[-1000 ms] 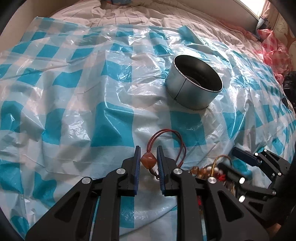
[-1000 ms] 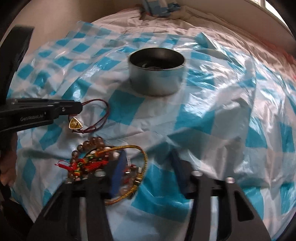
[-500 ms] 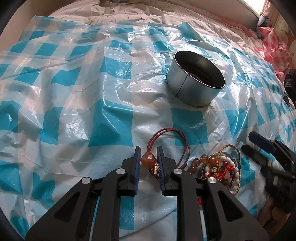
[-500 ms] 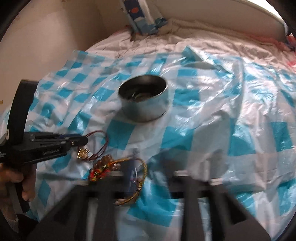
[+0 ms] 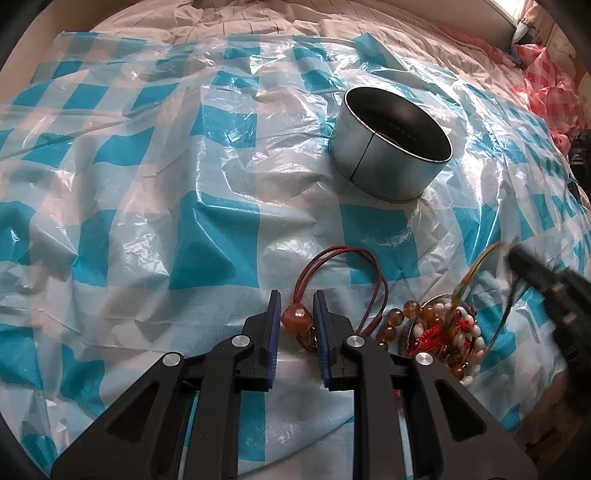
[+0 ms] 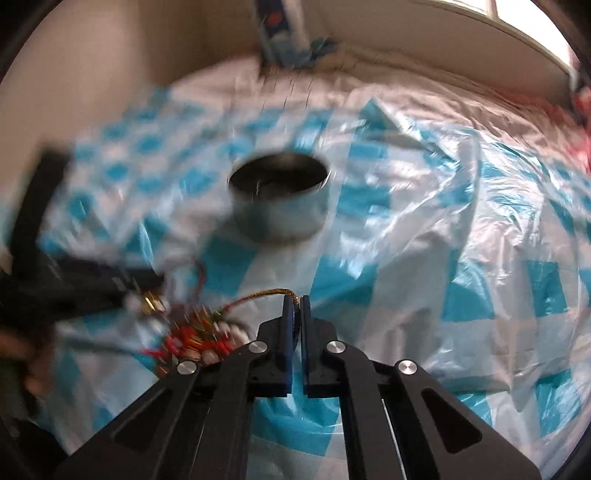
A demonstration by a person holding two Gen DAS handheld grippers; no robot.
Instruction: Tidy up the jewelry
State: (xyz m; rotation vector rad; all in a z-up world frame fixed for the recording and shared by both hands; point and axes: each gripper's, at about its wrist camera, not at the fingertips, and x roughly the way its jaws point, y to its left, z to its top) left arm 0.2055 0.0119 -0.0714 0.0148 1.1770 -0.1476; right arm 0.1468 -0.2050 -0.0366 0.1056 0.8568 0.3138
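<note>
A round metal tin [image 5: 391, 146] stands open on the blue checked plastic sheet [image 5: 184, 206]; it also shows blurred in the right wrist view [image 6: 279, 197]. My left gripper [image 5: 297, 312] is shut on the amber bead [image 5: 294, 314] of a brown cord necklace [image 5: 343, 273]. A pile of bead bracelets [image 5: 443, 332] lies to its right. My right gripper [image 6: 294, 306] is shut on a gold braided cord bracelet [image 6: 258, 297] and holds it raised above the pile [image 6: 199, 336]. The right gripper shows blurred in the left wrist view [image 5: 546, 280].
The sheet covers a pale quilted bed [image 5: 258, 18]. A pink checked bag [image 5: 550, 85] lies at the far right edge. A blue and white package [image 6: 280, 29] stands against the wall at the head of the bed.
My right gripper closed on the gold cord bracelet and lifted it up off the pile. My left gripper stayed shut on the amber bead, barely moving.
</note>
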